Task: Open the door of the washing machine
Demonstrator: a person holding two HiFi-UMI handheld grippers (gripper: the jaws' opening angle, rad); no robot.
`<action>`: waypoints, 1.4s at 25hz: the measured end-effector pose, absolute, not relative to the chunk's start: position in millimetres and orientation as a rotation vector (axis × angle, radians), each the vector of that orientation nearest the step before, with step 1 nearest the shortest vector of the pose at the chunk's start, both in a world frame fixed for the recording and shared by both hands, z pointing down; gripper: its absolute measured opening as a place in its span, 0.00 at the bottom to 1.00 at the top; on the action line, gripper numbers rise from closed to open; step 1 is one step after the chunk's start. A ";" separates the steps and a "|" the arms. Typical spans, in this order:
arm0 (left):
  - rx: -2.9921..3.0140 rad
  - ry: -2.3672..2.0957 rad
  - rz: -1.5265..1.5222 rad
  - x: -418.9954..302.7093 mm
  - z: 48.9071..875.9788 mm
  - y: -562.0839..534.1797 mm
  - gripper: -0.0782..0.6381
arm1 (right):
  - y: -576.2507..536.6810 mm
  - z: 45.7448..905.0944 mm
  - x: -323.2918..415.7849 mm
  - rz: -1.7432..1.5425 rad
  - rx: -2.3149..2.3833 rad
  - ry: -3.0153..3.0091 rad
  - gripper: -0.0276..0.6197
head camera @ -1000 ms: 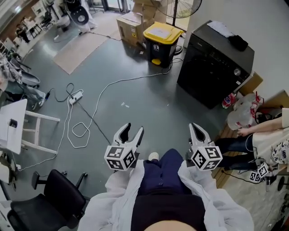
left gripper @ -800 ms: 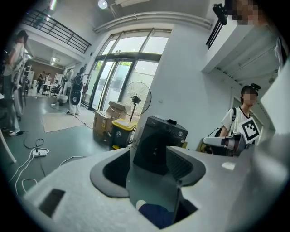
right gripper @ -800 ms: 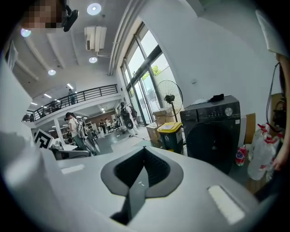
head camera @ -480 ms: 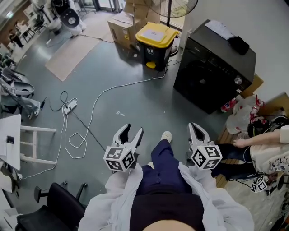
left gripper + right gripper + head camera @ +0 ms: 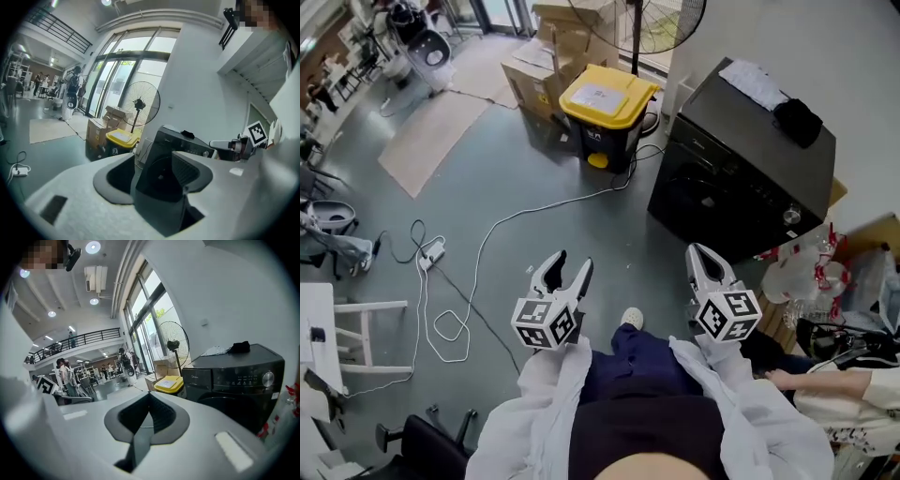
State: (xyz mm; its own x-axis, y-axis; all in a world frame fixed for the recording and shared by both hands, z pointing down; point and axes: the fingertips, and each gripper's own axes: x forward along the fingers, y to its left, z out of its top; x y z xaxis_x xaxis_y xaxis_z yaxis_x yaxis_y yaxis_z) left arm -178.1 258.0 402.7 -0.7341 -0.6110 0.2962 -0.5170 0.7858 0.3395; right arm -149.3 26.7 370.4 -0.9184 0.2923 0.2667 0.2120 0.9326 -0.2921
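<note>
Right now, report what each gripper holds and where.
Nothing is held. The left gripper is open and empty; the right gripper is shut on nothing. Neither touches the washing machine.

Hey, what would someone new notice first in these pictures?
The black washing machine at the head view's upper right, its door shut, with a yellow-lidded bin just left of it. Next, the two grippers low in the middle: left gripper open, right gripper shut, both empty and short of the machine.
</note>
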 end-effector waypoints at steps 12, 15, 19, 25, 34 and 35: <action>1.130 -2.393 -0.194 -263.6 438.1 139.7 0.45 | -44.6 412.3 -212.2 0.485 -0.221 -2.724 0.06; 1.226 -2.332 -0.143 -286.2 445.5 115.8 0.45 | -63.8 421.4 -219.5 0.500 -0.126 -2.718 0.06; 1.349 -2.223 -0.097 -330.6 465.2 80.7 0.45 | -92.2 435.5 -242.5 0.521 0.005 -2.728 0.06; 1.550 -1.948 0.052 -405.3 503.6 33.9 0.45 | -114.3 462.6 -292.3 0.524 0.220 -2.678 0.06; 1.812 -1.567 0.316 -471.1 577.7 -47.2 0.45 | -133.5 496.4 -333.2 0.615 0.603 -2.580 0.06; 1.844 -1.531 0.368 -472.8 588.8 -56.5 0.45 | -134.4 502.2 -333.5 0.614 0.644 -2.560 0.06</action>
